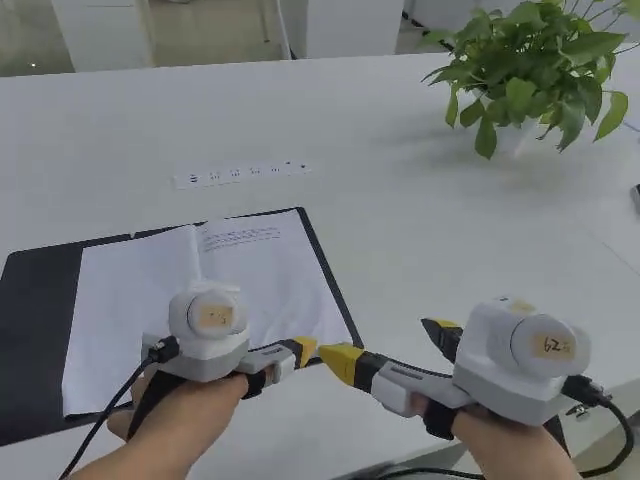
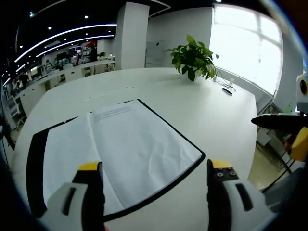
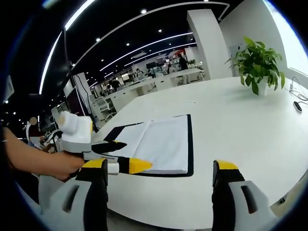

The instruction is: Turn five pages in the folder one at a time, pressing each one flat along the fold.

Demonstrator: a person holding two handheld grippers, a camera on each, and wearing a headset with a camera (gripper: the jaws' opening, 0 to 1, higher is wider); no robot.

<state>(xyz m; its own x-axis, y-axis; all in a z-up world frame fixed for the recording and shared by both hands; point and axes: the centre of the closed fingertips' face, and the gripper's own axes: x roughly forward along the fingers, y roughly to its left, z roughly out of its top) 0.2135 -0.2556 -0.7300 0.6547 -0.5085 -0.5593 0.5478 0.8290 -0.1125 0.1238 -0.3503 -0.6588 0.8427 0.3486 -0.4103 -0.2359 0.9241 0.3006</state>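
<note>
Black folder [image 1: 35, 320] open and flat on the white table [image 1: 420, 220], close to the near edge, left-hand stretch. Probably laid open like that so sheets can swing over the fold [image 1: 196, 262] and get pressed against something hard. 2 white pages showing. On the right page [image 1: 265, 285], a few lines of small print at the top and faint creases. Thin and floppy by the look, likely to buckle if pinched carelessly. Folder itself matte and stiff, dark rim showing round the paper.

Released left claw [image 2: 155, 165], jaws wide apart, grasping nothing, hanging over the folder's near edge by its right corner. Released right claw [image 3: 161, 166] too, wide and empty, just off that same corner over bare table, aimed toward the left one. Tips of the 2 close together in the head view; cannot tell if touching. Jaws grey and black plastic with yellow tips [image 2: 89, 166], hard and smooth.

Judged a ready pose: parked by the free edge of the right page, where a sheet lifts easiest. No page lifted, so this turn looks not yet begun.

Leafy potted plant [image 1: 535, 70] toward the far edge, right side, well apart from the work. Flush socket strip [image 1: 240, 172] set in the table beyond the folder's far edge. Table top smooth, matte, plain.
</note>
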